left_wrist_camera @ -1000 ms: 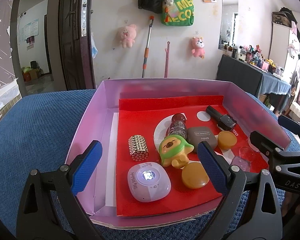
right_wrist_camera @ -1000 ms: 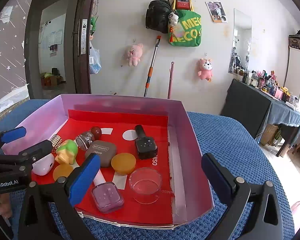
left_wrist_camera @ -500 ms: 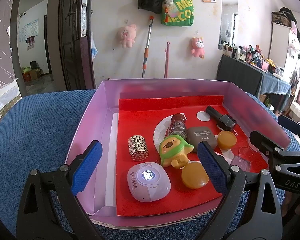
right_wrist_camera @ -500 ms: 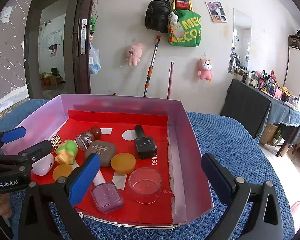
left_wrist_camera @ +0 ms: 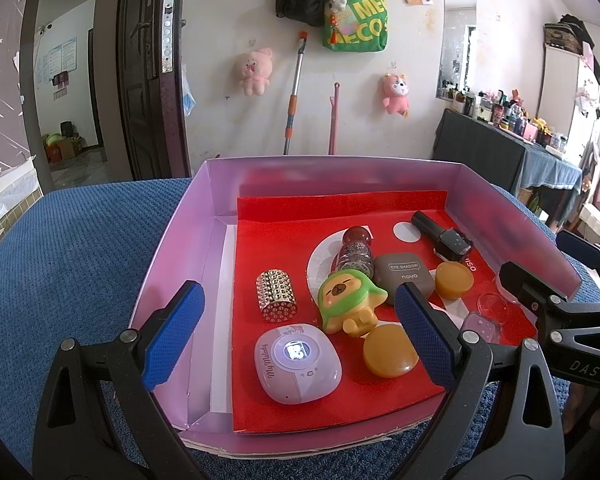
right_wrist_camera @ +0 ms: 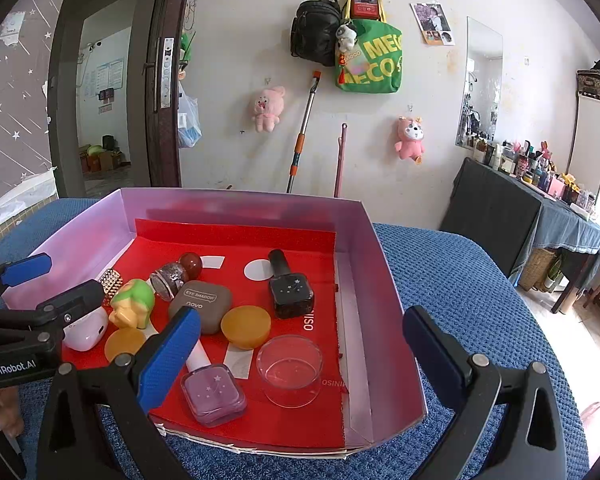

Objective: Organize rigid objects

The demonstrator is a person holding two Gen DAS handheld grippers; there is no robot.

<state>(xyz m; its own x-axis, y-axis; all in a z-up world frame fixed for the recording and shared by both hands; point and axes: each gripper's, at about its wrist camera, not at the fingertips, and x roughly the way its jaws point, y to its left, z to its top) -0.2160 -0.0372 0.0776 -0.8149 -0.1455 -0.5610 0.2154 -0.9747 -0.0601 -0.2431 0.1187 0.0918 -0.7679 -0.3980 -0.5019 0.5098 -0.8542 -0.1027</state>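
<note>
The small things all lie inside the pink box (left_wrist_camera: pixel 168 252) on its red liner: near its front wall you have a lilac earbud case (left_wrist_camera: pixel 298 364) and a green toy (left_wrist_camera: pixel 348 300). Both your left gripper (left_wrist_camera: pixel 296 340) and right gripper (right_wrist_camera: pixel 296 356) hover at that wall, fingers apart and empty. They crowd together; reaching in, you could knock the nail polish bottle (right_wrist_camera: pixel 290 290) or clear cup (right_wrist_camera: pixel 290 364).
</note>
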